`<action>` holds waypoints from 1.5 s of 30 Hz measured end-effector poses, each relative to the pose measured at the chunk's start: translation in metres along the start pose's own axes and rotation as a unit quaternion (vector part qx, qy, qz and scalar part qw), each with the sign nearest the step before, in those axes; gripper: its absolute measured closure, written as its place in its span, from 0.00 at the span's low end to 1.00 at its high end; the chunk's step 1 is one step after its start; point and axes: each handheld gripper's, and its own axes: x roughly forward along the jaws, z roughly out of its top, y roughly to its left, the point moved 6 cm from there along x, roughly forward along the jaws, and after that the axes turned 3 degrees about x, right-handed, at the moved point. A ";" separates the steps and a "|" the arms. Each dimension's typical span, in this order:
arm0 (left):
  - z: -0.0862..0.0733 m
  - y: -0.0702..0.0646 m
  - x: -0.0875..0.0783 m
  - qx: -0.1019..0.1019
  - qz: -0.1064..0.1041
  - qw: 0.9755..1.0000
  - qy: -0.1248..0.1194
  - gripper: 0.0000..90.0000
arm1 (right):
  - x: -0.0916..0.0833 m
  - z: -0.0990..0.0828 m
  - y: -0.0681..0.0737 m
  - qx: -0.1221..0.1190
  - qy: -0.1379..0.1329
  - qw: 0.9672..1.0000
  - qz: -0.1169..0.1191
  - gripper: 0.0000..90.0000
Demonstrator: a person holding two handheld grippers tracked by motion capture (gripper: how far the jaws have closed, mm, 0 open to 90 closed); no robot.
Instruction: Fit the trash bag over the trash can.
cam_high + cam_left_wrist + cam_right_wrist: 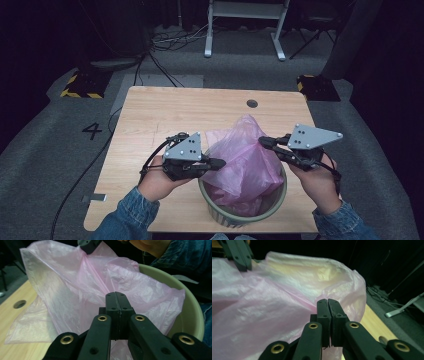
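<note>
A thin pink plastic bag (245, 160) stands crumpled out of a pale green round bin (240, 216) at the front of the wooden table (165, 115). My left gripper (220, 163) is at the bag's left side, its jaws pressed together on the film. In the left gripper view the shut jaws (116, 293) meet against the bag (75, 290), with the bin's rim (190, 305) behind. My right gripper (263, 141) pinches the bag's upper right edge and holds it taut. The right gripper view has those shut jaws (327, 301) on the film (274, 302), and the left gripper (243, 265) beyond.
A round cable hole (252, 103) lies at the table's far side. Past the table are a white frame's legs (208, 47), floor cables (170, 40) and two black-and-yellow bases (82, 85). Bare wood stretches left of and behind the bin.
</note>
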 end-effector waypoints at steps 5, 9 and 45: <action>-0.007 -0.004 -0.001 0.002 -0.007 1.000 0.007 1.00 | -0.007 -0.009 0.002 0.010 0.002 1.000 0.008 0.98; -0.007 -0.016 0.006 0.020 -0.022 0.999 0.020 1.00 | -0.012 -0.020 -0.007 0.038 0.019 0.999 0.012 0.94; 0.029 0.029 -0.018 -0.036 0.059 0.994 -0.079 0.50 | 0.002 -0.007 0.018 0.033 -0.085 0.987 0.130 0.99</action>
